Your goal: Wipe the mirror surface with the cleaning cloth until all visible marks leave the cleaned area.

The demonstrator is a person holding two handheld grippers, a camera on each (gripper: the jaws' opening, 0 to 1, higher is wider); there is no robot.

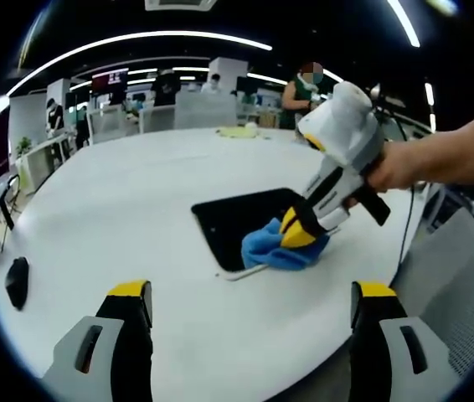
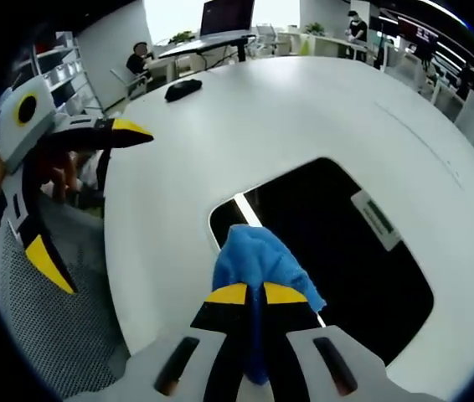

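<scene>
A dark rectangular mirror [image 1: 241, 219] [image 2: 337, 243] lies flat on the white table [image 1: 136, 201]. My right gripper [image 2: 254, 295] [image 1: 302, 228] is shut on a blue cleaning cloth [image 2: 258, 260] [image 1: 272, 244] and presses it on the mirror's near corner. A hand holds that gripper from the right in the left gripper view. My left gripper [image 1: 249, 301] hangs open above the table's near edge, short of the mirror, nothing between its jaws. In the right gripper view it appears at the left [image 2: 78, 167]. A light strip reflects in the mirror [image 2: 375, 218].
A black computer mouse [image 1: 17, 280] [image 2: 182, 88] lies near the table's edge. A yellowish item [image 1: 239, 131] rests on the far side. A grey mesh chair [image 2: 53, 318] stands beside the table. Desks, chairs and people fill the office behind.
</scene>
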